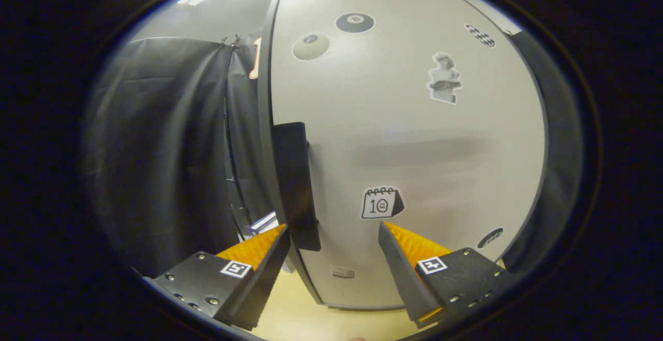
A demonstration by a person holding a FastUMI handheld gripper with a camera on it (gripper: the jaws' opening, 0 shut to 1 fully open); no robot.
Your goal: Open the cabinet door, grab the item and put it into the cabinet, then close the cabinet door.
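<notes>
The cabinet door (414, 139), a pale panel with a dark edge, is standing just ahead of the gripper (331, 229) and taking up most of the space beyond the fingers. Its dark, flat handle (296, 185) is running vertically along the door's left edge, and the lower end of that handle is sitting in the gap between the two fingertips, nearer the left finger (259, 247) than the right finger (409, 242). Neither finger is visibly pressing on the handle; the jaws are standing wide apart with nothing gripped. The door is carrying several stickers: a little calendar sticker (382, 202) just above the right fingertip, a bust sticker (444, 78) higher up to the right, a black billiard-ball sticker (355, 22) and a pale ball sticker (311, 46) near the top, a checkered oval sticker (480, 35) toward the upper right, and another dark oval sticker (490, 237) low on the right. Whether the door is fully closed or slightly ajar cannot be told. To the left of the door, the black cloth wall (166, 149) is hanging in folds, and a small white and blue object (263, 223), too hidden to identify, is peeking out just above the left fingertip. Beneath the door and the fingers, a light wooden surface (305, 315) is showing.
</notes>
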